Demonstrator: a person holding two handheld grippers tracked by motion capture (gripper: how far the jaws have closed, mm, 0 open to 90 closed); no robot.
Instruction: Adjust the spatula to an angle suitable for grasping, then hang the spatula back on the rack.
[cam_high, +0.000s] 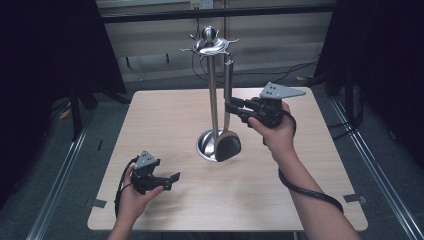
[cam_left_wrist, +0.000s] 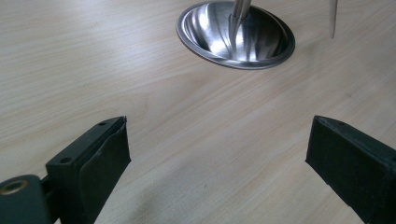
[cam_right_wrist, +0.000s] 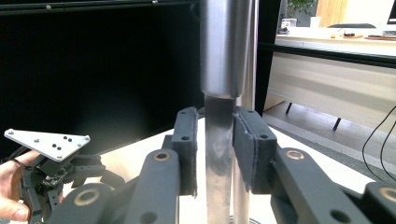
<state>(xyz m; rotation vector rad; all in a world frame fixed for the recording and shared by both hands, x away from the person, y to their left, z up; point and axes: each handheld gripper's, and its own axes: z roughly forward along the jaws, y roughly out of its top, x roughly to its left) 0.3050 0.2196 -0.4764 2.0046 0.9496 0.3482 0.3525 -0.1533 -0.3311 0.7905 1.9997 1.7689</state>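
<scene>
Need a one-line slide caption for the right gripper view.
Right gripper jaws flanking the hanging spatula handle beside the utensil stand pole, left gripper resting on the table.

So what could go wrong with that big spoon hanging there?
The hanging utensil sits between the right gripper pads, which may not be pressing tightly; it could swing and knock the stand. The stand is tall on a small base, so a sideways pull might tip it.
</scene>
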